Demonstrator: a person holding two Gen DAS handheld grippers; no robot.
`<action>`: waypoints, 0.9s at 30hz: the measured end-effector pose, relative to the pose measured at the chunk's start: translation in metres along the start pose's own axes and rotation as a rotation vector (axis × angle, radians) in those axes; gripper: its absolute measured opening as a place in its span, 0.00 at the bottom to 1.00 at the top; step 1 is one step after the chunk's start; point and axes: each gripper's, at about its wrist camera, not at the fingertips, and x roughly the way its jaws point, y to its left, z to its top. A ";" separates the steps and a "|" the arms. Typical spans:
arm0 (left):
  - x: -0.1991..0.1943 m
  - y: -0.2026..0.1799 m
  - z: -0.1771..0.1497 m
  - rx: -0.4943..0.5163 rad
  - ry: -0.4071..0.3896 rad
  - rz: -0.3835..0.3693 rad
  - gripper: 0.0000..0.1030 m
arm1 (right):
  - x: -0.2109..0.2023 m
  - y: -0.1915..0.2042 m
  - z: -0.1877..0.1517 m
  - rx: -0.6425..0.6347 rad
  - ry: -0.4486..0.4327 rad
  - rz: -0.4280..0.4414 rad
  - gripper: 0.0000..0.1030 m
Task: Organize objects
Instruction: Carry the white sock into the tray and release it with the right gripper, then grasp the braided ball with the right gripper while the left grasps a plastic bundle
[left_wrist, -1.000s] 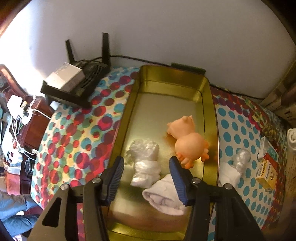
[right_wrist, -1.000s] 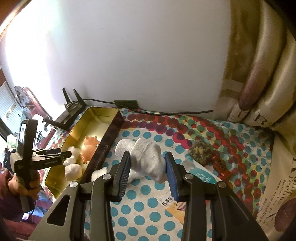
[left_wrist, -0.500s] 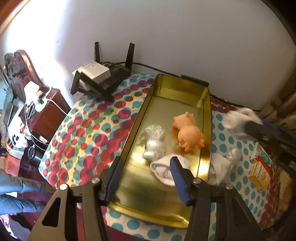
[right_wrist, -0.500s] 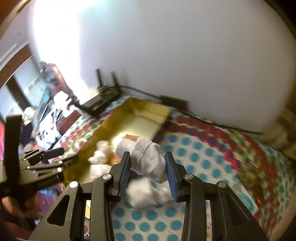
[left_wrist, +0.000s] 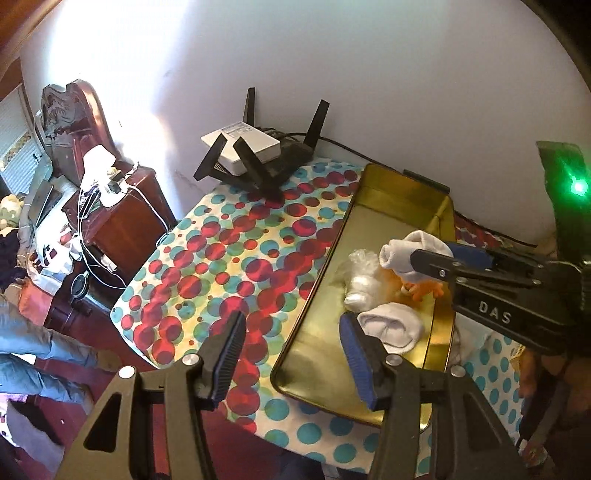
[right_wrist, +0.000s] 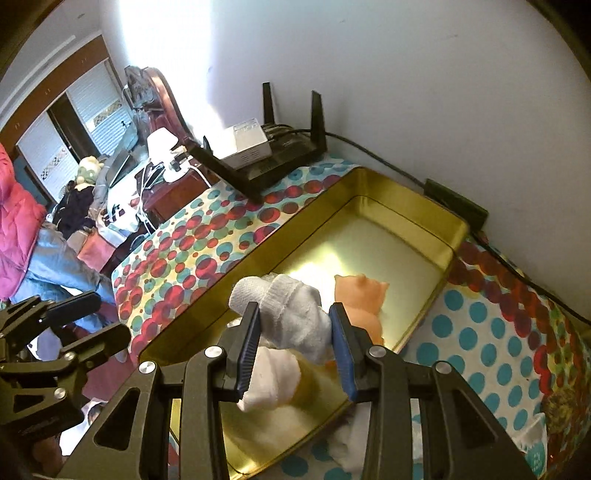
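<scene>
Against a plain white wall, a table is wearing a polka-dot tablecloth (left_wrist: 236, 266), red and teal dots on one side and teal dots on white on the other. Lying on it is a long gold tin tray (right_wrist: 402, 192), its far end close to the wall. Behind the tray a black router (left_wrist: 273, 162) is sitting with its antennas up and a white box (left_wrist: 243, 142) resting on top of it.

I am gripping a rolled white sock (right_wrist: 291, 314) in my right gripper (right_wrist: 295, 334), both blue pads pressing into its sides, and I am holding it over the tray, above the things already in there. From my left camera the same sock (left_wrist: 402, 251) is showing at the tip of that gripper (left_wrist: 432, 258), hanging over the middle of the tray.

Inside the tray a second rolled sock (left_wrist: 391, 326) is lying near the end closer to me, a crumpled clear plastic bag (left_wrist: 356, 280) is sitting just beyond it, and an orange toy pig (right_wrist: 360, 299) is resting beside them, partly hidden by the sock I am carrying.

My left gripper (left_wrist: 291, 354) is standing with its jaws apart and nothing between them, one finger over the tablecloth and the other over the tray's near corner. More white cloth (right_wrist: 351, 443) is lying on the tablecloth just outside the tray's long wall.
</scene>
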 end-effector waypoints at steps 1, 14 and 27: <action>0.002 0.001 0.000 0.002 0.016 -0.007 0.52 | 0.002 0.001 0.000 -0.003 0.002 -0.006 0.34; 0.016 -0.004 -0.004 0.029 0.086 -0.024 0.53 | 0.019 0.003 -0.001 0.021 0.025 -0.014 0.45; 0.016 -0.079 0.008 0.212 0.041 -0.163 0.53 | -0.080 -0.045 -0.037 0.167 -0.171 -0.176 0.78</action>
